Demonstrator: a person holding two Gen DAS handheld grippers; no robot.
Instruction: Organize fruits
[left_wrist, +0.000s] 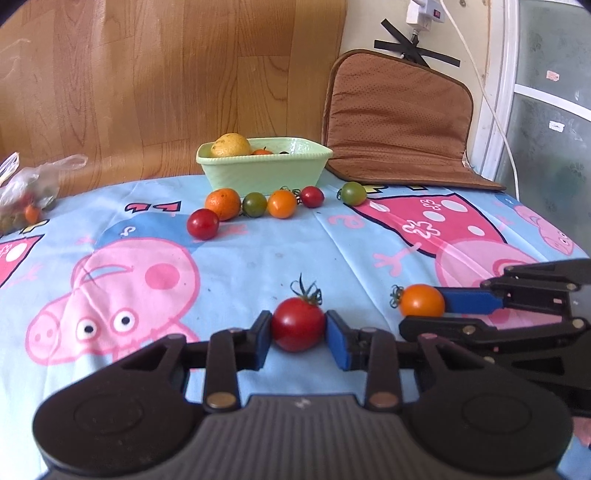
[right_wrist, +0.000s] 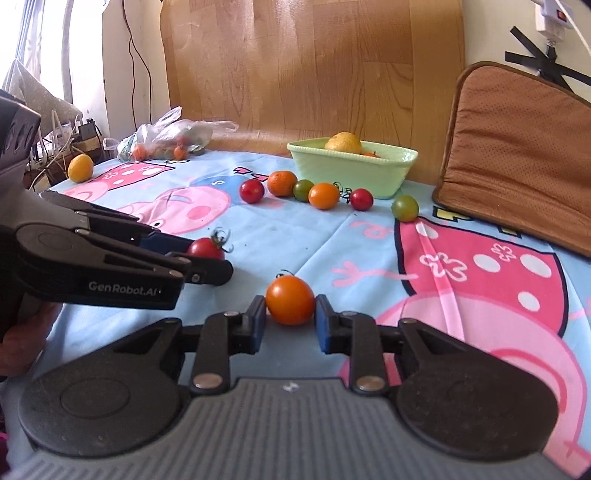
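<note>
While both sit low on the tabletop (left_wrist: 258, 258), my left claw (left_wrist: 299, 332) pinches the red tomato (left_wrist: 298, 324) between its blue pads; my right claw (right_wrist: 290, 323) brackets the orange tomato (right_wrist: 290, 300), contact unclear. Six loose fruits line up before the green bowl (left_wrist: 264, 168).

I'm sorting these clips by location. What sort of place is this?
Probably a home, at a table: a cartoon-pig tablecloth, a brown seat cushion propped against the wall, and a green bowl of fruit.
</note>
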